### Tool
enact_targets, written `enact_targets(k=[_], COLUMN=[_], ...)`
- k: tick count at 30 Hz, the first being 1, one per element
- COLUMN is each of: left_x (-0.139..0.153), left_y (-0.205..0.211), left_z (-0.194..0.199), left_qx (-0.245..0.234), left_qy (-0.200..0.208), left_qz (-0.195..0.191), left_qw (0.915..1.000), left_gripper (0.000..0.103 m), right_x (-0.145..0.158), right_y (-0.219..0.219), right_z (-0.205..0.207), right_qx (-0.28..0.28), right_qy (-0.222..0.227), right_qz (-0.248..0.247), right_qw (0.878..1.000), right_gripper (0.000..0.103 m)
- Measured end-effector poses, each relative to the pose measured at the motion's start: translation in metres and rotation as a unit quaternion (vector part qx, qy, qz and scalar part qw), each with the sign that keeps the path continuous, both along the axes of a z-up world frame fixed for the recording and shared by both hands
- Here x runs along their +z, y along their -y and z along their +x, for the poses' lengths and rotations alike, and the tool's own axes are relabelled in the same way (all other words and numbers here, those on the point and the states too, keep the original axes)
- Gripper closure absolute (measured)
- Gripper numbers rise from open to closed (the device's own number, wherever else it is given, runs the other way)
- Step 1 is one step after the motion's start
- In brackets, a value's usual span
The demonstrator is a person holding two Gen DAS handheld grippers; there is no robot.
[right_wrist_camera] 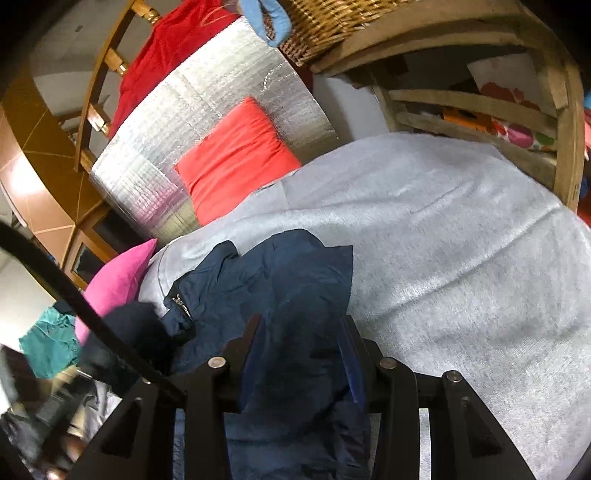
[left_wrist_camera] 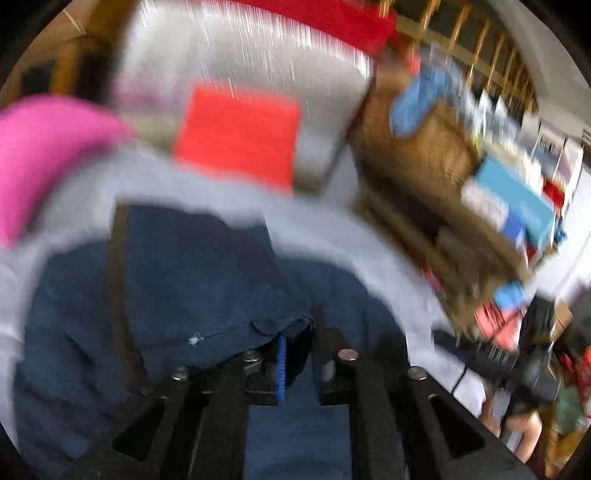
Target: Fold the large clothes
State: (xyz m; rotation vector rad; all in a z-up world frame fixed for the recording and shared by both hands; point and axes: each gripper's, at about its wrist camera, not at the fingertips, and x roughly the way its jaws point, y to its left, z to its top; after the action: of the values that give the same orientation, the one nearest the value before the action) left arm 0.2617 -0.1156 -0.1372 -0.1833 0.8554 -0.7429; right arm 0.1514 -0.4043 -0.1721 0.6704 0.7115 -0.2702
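Navy fabric fills the lower middle of both wrist views: a dark blue jacket (right_wrist_camera: 280, 291) lies crumpled on a pale grey blanket (right_wrist_camera: 461, 266), its zipper showing at the left of the heap in the right wrist view. The right gripper (right_wrist_camera: 301, 345) stands at the bottom centre of that view with its two black fingers (right_wrist_camera: 356, 354) part-way apart and a thick fold of the jacket bunched between them, the cloth pressed against both inner faces, so it is clamped on the garment. The left wrist view is heavily smeared by blur; there the left gripper (left_wrist_camera: 301, 350) sits at the bottom centre with its jaws close together, and an edge of the jacket (left_wrist_camera: 192, 280) drapes over the left finger by a blue strip, but whether the pads actually pinch it cannot be told. Behind the blanket, in the upper left of the right wrist view, an orange-red cushion (right_wrist_camera: 236, 158) leans on a silver quilted surface (right_wrist_camera: 207, 107), and a pink cushion (right_wrist_camera: 118, 280) lies at the left edge, just beside the jacket. A wicker basket (right_wrist_camera: 332, 26) sits at the top, on a wooden shelf (right_wrist_camera: 480, 107).
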Motion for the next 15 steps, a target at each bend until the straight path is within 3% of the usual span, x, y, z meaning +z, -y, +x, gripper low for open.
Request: enact_targets(k=[2,4,6,10,13,15], left_x=[-0.024,-0.032,-0.022,0.008,0.022,0.021], left_y=[0.015,0.013,0.004,-0.026,-0.065,-0.094], left_z=[0.002,0.000,-0.007,-0.004,-0.003,0.008], left_qx=[-0.025,-0.030,-0.036,-0.061,-0.031,0.023], left_qy=[-0.079,-0.095,-0.084,-0.053,-0.019,-0.019], left_qz=[0.036,0.048,0.048,0.016,0.008,0.013], left_qw=[0.9959,0.9938,0.9947,0.9966,0.9993,0.9995], left_gripper=[0.054,0.053,0.053,0.035,0.029,0.028], right_x=[-0.004,-0.009,-0.013,-0.021,-0.026,-0.026], right_y=[0.005,0.007,0.005,-0.009,-0.027,-0.041], right_z=[0.001,0.005,0.010,0.022,0.032,0.039], right_qx=[0.004,0.012,0.022,0.057,0.083,0.096], right_qy=[0.001,0.000,-0.001,0.002,0.003,0.001], right_qz=[0.021,0.046,0.061,0.098,0.125,0.110], right_qw=[1.000,0.999,0.998,0.994,0.989,0.989], right_gripper=[0.058,0.058,0.058,0.058,0.058,0.058])
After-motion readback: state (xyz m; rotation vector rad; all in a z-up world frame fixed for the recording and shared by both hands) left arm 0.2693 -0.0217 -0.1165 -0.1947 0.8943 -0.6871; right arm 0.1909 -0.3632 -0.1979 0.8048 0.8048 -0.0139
